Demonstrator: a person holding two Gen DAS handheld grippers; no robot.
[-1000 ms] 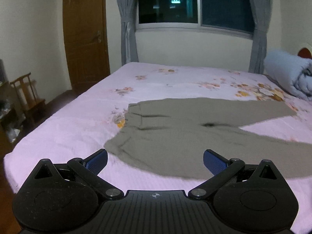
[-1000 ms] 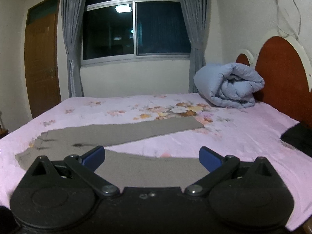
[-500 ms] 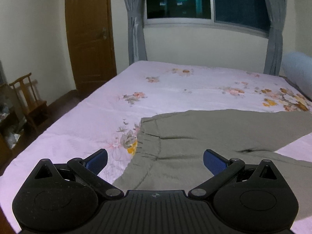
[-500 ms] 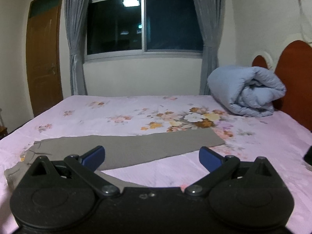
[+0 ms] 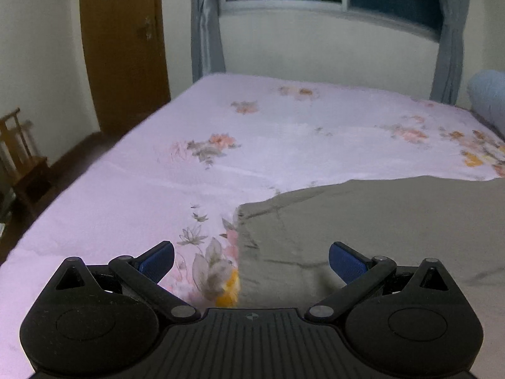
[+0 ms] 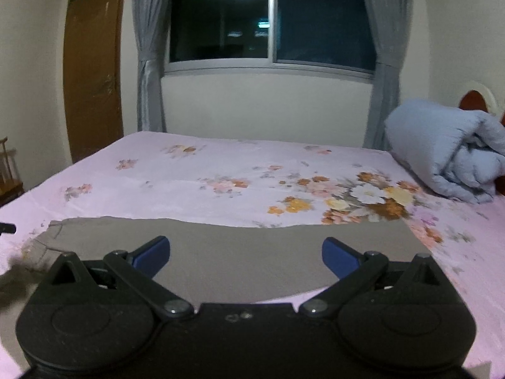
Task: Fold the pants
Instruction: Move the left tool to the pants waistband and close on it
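Grey-brown pants (image 5: 378, 221) lie flat on a pink floral bed (image 5: 252, 132). In the left wrist view their waistband edge runs down between the fingers. My left gripper (image 5: 251, 260) is open and empty, low over that waistband edge. In the right wrist view one pant leg (image 6: 240, 246) stretches left to right across the bed. My right gripper (image 6: 246, 255) is open and empty, just above the middle of that leg. The nearer parts of the pants are hidden behind both gripper bodies.
A rolled blue duvet (image 6: 448, 154) lies at the head of the bed, right. A wooden door (image 5: 123, 47) and a small wooden chair (image 5: 22, 158) stand left of the bed. A curtained window (image 6: 268, 22) is behind.
Both grippers have moved forward and lower over the bed, closing in on the pants. The left now sits at the waistband edge, the right over the far leg. Both stay open.
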